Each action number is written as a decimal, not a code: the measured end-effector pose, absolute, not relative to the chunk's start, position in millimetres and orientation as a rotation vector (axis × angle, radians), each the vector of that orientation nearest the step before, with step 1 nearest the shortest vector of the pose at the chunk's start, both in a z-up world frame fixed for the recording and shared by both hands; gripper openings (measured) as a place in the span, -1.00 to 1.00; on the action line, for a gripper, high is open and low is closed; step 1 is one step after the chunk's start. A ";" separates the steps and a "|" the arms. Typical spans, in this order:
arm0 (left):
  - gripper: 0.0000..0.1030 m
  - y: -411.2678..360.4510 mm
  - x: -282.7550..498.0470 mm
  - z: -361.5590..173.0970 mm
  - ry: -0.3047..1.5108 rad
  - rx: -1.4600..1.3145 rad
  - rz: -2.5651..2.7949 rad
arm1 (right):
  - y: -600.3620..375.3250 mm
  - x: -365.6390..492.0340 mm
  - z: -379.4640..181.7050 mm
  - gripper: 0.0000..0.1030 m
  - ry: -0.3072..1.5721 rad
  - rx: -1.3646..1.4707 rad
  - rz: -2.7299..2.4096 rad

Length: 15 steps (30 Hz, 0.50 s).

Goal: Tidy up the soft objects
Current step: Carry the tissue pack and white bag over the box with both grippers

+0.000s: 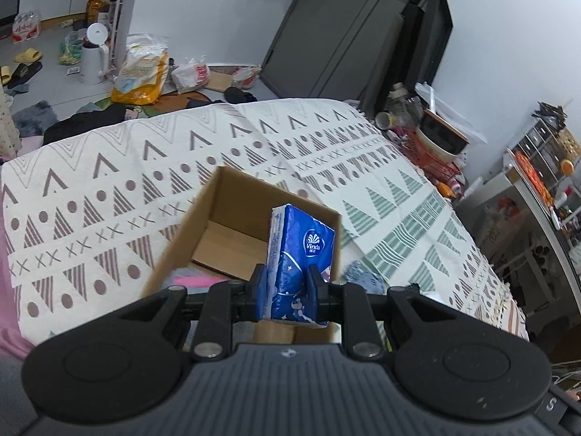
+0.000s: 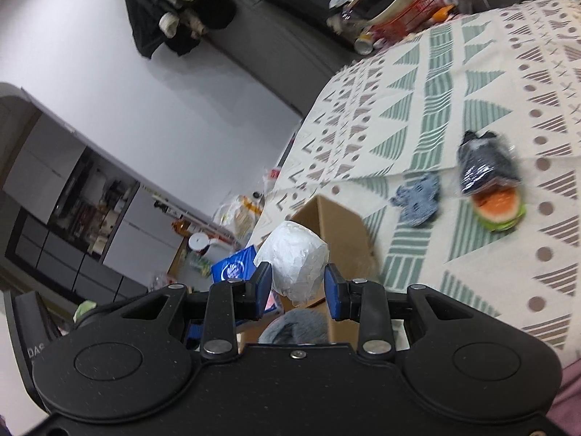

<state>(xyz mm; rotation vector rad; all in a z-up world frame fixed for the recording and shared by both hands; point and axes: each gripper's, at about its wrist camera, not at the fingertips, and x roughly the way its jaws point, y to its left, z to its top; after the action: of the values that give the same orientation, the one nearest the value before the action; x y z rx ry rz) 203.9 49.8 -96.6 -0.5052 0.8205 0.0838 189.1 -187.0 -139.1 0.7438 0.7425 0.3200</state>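
while the left hand-held gripper (image 1: 287, 287) clamps a tissue pack (image 1: 297, 261), the cardboard box (image 1: 218, 232) sits open.

My left fingers (image 1: 260, 283) pinch a blue Vinda tissue pack (image 1: 298, 262) upright at centre frame, above the open cardboard box (image 1: 174, 250); my right holds a crinkled white paper roll (image 2: 296, 265), with a blue-grey cloth (image 2: 417, 200) lying crumpled right of centre

"Vinda" on the blue tissue pack (image 1: 297, 265) (white logo); nothing else legible
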 end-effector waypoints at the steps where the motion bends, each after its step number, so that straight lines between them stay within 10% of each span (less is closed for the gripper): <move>1: -0.58 53.3 204.6 -97.1 0.821 -0.508 0.087 | -182.3 189.9 -139.6 -0.39 0.748 0.740 0.325; 15: -0.57 77.1 215.5 -109.4 0.846 -0.534 0.118 | -164.8 198.6 -152.1 -0.18 0.845 0.720 0.329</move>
<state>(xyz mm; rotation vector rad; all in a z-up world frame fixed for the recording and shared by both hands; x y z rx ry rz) 215.5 77.1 -109.4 -0.5335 0.8459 0.1181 198.6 -164.8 -152.1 0.7200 0.8453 0.3289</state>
